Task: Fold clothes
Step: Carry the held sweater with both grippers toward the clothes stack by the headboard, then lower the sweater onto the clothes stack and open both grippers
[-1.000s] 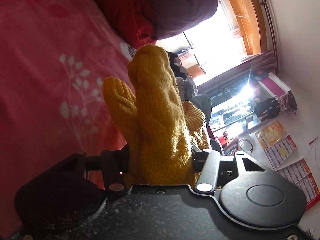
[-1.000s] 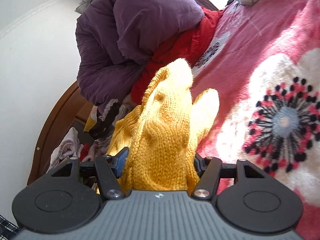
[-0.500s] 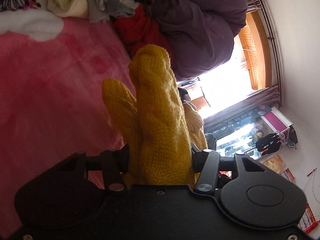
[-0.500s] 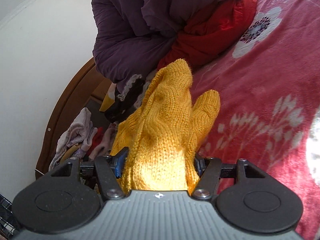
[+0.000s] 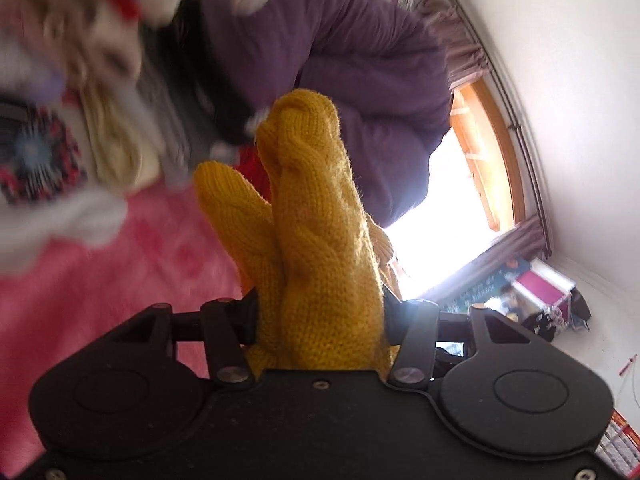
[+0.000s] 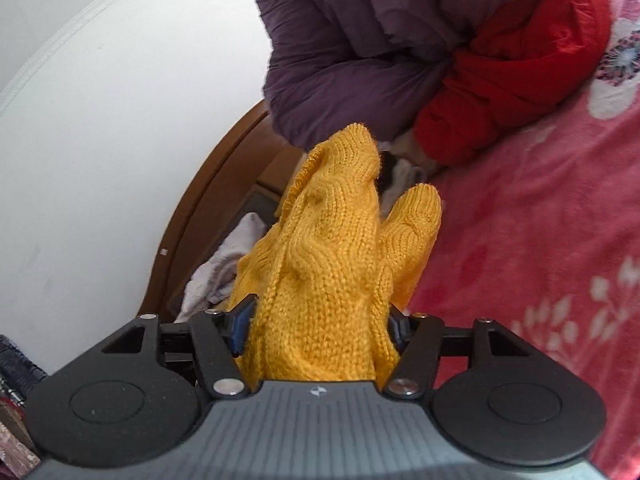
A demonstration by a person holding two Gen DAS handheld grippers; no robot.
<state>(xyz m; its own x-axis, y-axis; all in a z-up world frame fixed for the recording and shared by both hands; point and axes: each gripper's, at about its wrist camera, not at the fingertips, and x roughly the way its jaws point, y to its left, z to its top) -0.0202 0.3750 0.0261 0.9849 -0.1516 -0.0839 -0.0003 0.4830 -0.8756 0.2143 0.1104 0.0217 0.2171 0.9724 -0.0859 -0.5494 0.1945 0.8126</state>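
both grippers, left (image 5: 320, 300) and right (image 6: 320, 312), clamp bunched mustard-yellow cable-knit sweater (image 5: 316, 216); knit runs forward along fingers, held above pink floral blanket (image 6: 540, 240).

A home bedroom: pink floral blanket (image 6: 540, 240), wooden headboard (image 6: 216, 200) (clothes heaped).

Bunched yellow knit (image 5: 320, 248) covered the left gripper (image 5: 320, 312) so fully that its fingers were hidden; the same knit (image 6: 332, 272) buried the right gripper's (image 6: 320, 320) fingers, leaving only a sliver of blue pad. How the garment hung beyond each clamp could not be told. In the left view, the far-left clothes pile (image 5: 80, 80) was smeared by motion blur, and items on the far-right shelf (image 5: 532, 296) were too small to identify.
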